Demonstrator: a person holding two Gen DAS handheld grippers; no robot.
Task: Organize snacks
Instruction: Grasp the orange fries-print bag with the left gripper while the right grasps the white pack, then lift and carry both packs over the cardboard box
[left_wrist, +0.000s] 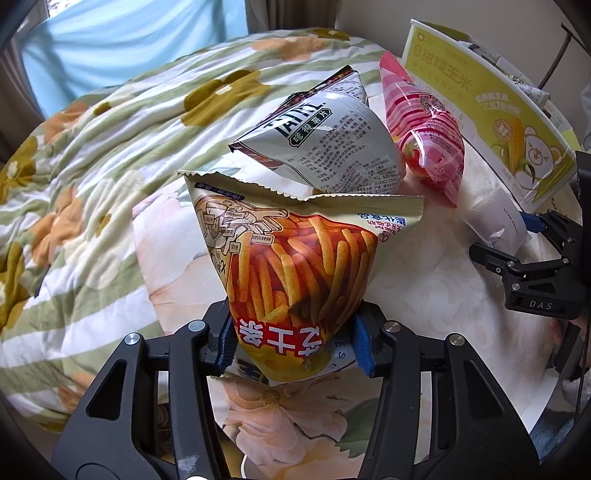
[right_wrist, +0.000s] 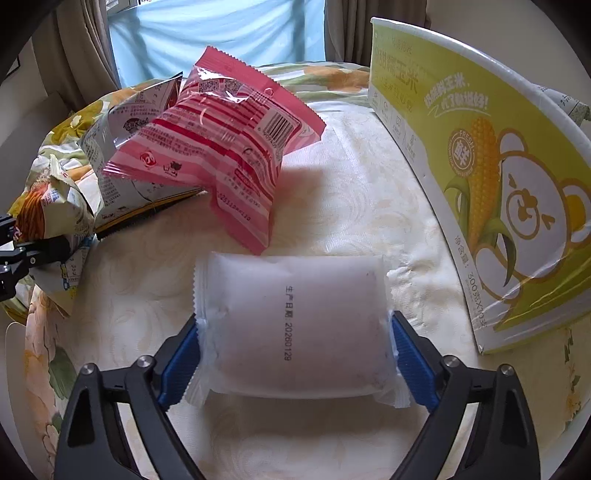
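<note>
The left gripper (left_wrist: 295, 341) is clamped tight on the lower end of the fries bag (left_wrist: 295, 258), its blue pads pinching the crinkled foil. The right gripper (right_wrist: 295, 343) stands fairly wide with the white packet (right_wrist: 295, 321) between its jaws; the pads seem to touch the packet's side seams, though I cannot be sure they press. Beyond them, the pink bag (right_wrist: 229, 147) leans on the grey chip bag (left_wrist: 325, 140), all on the cloth-covered table (right_wrist: 351, 177), with the corn box (right_wrist: 498, 184) standing at the right. This looks like the pick-up step. Next, each hand likely needs a firm hold, then a lift clear toward the box.
</note>
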